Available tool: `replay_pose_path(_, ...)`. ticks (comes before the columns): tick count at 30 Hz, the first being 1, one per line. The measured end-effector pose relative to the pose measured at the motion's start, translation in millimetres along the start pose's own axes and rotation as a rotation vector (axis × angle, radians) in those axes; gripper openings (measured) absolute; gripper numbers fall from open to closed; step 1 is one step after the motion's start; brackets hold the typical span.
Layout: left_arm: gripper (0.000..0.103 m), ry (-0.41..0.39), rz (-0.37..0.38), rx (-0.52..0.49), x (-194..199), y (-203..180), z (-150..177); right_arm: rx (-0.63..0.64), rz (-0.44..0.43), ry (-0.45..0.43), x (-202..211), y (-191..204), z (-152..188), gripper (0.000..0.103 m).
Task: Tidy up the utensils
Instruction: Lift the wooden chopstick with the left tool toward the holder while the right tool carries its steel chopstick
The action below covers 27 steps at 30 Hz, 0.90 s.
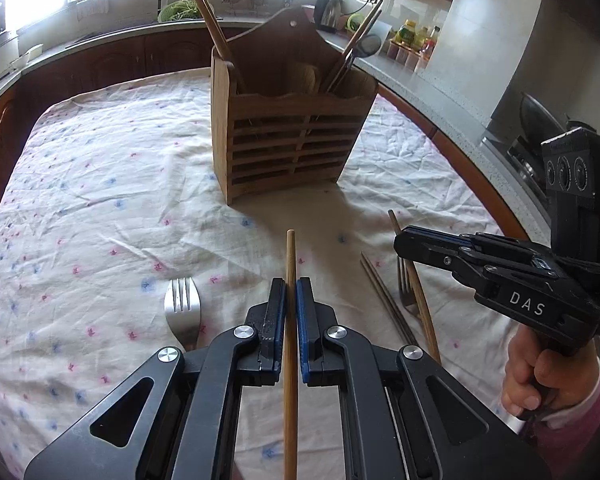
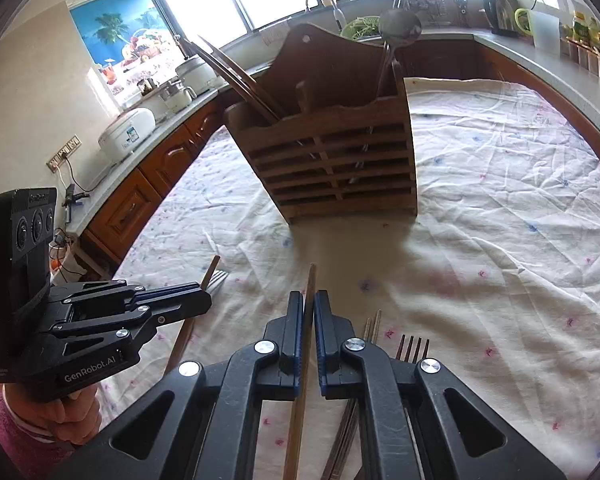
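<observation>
Room: kitchen, bright windows behind, dark wooden cabinets under a grey counter running around the back and side.
Worktop: covered with a wrinkled white cloth (image 1: 112, 184) printed with small pink and blue marks.
Holder: a slatted wooden utensil holder (image 1: 288, 148) stands upright on the cloth, ahead of both tools; it has a tall back board and separate compartments.
Holder contents: long wooden sticks lean out of its left compartment; a metal ladle (image 2: 398, 28) and more chopsticks stand in its right one.
Left tool: the left tool (image 1: 291, 300) is clamped together on a single wooden chopstick (image 1: 290, 264), which runs lengthwise between the blue pads and pokes out past the tips toward the holder, clear of the cloth.
Right tool: the right tool (image 2: 309, 312) is likewise closed on a darker wooden chopstick (image 2: 310, 284), held lengthwise with its end pointing at the holder.
Hands: a hand (image 1: 536, 376) with a pink sleeve grips the right tool's handle, seen in the left wrist view.
Loose items, left: a silver fork (image 1: 183, 308) lies on the cloth just left of the left tool.
Loose items, right: a pair of thin chopsticks (image 1: 384, 296) and a second fork (image 2: 412, 346) lie on the cloth between and under the two tools.
</observation>
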State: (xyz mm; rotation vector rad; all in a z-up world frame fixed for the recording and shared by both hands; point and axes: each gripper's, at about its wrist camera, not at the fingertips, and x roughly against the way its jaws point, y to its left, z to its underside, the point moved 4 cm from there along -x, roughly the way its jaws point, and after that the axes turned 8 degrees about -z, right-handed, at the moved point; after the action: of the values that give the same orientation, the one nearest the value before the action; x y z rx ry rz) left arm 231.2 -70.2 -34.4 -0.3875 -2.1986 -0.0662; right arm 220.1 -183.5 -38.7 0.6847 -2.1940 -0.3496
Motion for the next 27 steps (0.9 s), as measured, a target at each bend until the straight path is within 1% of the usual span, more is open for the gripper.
replay_pose_path(8,0.005,-0.104,0.042,0.051,54,5,0,0.045,-0.019,-0.108,44,31,-8,0.005)
replay_pose_path(12,0.005,-0.145,0.064,0.073,75,8,2,0.072,-0.03,-0.168,70,42,-9,0.005)
replay_pose_path(17,0.005,-0.188,0.09,0.101,91,10,6,0.096,-0.032,-0.233,94,53,-5,0.005)
replay_pose_path(27,0.005,-0.252,0.085,0.11,112,8,4,0.085,-0.034,-0.293,114,50,-3,0.005)
